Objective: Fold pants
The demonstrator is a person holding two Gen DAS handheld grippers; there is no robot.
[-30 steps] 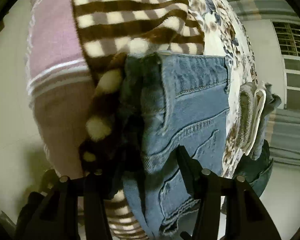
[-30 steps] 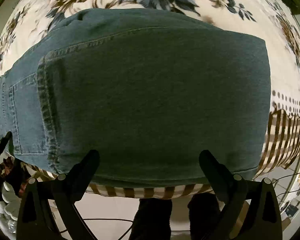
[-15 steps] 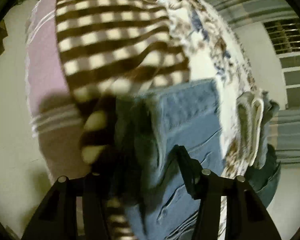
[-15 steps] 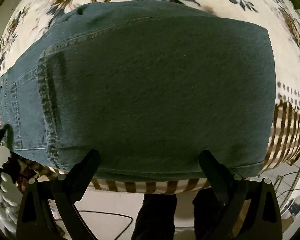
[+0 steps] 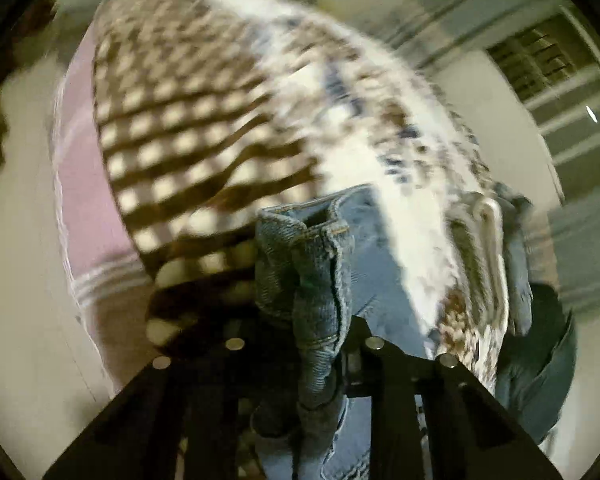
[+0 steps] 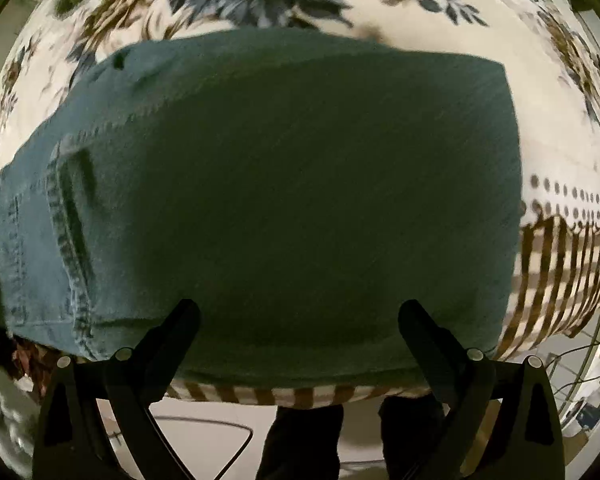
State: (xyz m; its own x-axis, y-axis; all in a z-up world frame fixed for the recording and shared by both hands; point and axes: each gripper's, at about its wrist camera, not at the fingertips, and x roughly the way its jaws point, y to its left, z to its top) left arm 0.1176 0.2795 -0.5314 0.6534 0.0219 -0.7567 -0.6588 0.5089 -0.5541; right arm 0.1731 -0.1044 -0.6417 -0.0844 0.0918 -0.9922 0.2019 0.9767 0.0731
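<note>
The blue denim pants [image 6: 284, 200] lie folded flat on a floral blanket [image 6: 540, 128], filling the right wrist view. My right gripper [image 6: 298, 324] is open and empty, its fingers spread just above the pants' near edge. My left gripper [image 5: 320, 336] is shut on a bunched fold of the pants' waistband end [image 5: 304, 276] and holds it lifted off the bed. The left wrist view is blurred by motion.
A brown-and-cream checked blanket [image 5: 188, 128] and a pink sheet [image 5: 84, 200] cover the bed's side. A stack of folded clothes [image 5: 496, 260] sits at the bed's far right. Cables [image 6: 588, 376] and floor lie past the bed edge.
My left gripper has closed on the denim edge and lifted it, swinging the view fast. My right gripper stays open and has drawn slightly closer over the pants.
</note>
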